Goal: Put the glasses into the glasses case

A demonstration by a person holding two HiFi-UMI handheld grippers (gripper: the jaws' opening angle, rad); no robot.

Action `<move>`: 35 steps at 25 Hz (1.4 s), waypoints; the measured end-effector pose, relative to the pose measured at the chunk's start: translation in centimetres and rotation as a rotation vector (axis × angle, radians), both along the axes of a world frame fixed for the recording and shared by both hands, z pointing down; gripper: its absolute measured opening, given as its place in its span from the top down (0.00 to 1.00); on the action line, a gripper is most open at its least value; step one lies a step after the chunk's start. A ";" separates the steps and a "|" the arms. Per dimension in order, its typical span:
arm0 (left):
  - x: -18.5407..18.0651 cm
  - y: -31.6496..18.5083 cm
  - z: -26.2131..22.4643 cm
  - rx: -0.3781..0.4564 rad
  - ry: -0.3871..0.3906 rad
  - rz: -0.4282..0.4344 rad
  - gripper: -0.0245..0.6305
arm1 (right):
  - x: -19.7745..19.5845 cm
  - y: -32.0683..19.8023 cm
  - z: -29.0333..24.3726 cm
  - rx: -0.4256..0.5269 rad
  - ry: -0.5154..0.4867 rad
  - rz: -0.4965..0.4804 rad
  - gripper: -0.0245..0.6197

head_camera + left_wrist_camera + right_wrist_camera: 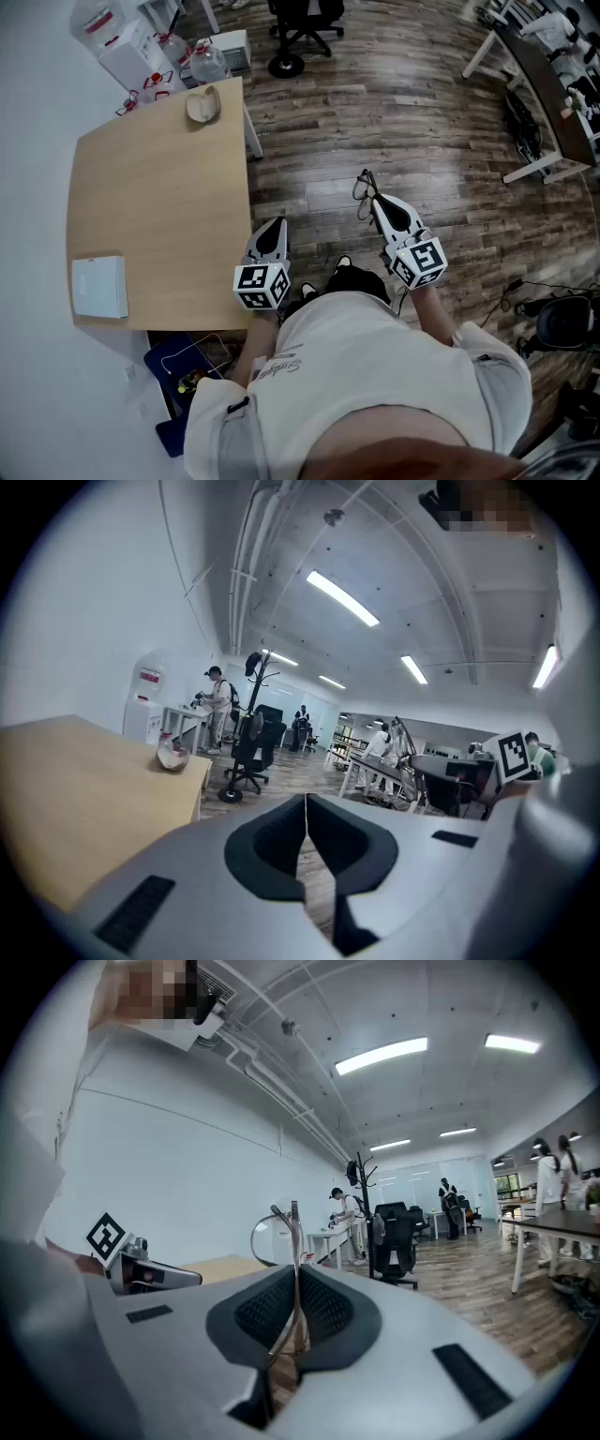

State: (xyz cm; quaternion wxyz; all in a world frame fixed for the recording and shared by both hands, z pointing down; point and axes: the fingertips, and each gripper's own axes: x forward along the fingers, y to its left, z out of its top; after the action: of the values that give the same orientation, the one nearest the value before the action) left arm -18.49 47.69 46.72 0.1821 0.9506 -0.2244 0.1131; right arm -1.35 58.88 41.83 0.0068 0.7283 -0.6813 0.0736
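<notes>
My right gripper (373,199) is shut on a pair of thin-framed glasses (363,190), held over the wood floor right of the table. In the right gripper view the glasses (281,1234) stick up from between the closed jaws, one lens showing left of the frame. The beige glasses case (201,105) lies open at the far corner of the wooden table (155,206); the left gripper view shows the case (173,757) far off near the table's edge. My left gripper (277,228) hangs shut and empty by the table's near right edge.
A white box (99,286) lies at the table's near left. A water dispenser (127,47) and bottles stand beyond the far edge. A black office chair (302,28) is on the floor ahead. Desks (539,84) and cables line the right side.
</notes>
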 end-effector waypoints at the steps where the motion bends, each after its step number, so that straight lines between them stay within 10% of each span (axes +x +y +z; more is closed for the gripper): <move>1: 0.6 0.0 -0.2 0.002 0.000 0.001 0.94 | 0.5 0.0 0.1 -0.004 0.005 -0.005 0.95; 35: 19.0 -6.3 0.5 0.023 -0.108 0.032 0.94 | 15.6 -7.1 5.8 -0.070 -0.024 -0.133 0.95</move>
State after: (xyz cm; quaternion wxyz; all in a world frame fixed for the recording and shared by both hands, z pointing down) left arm 0.53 41.40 47.26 0.1568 0.9486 -0.2199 0.1647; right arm 14.24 51.81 47.63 0.0290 0.6796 -0.7253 0.1056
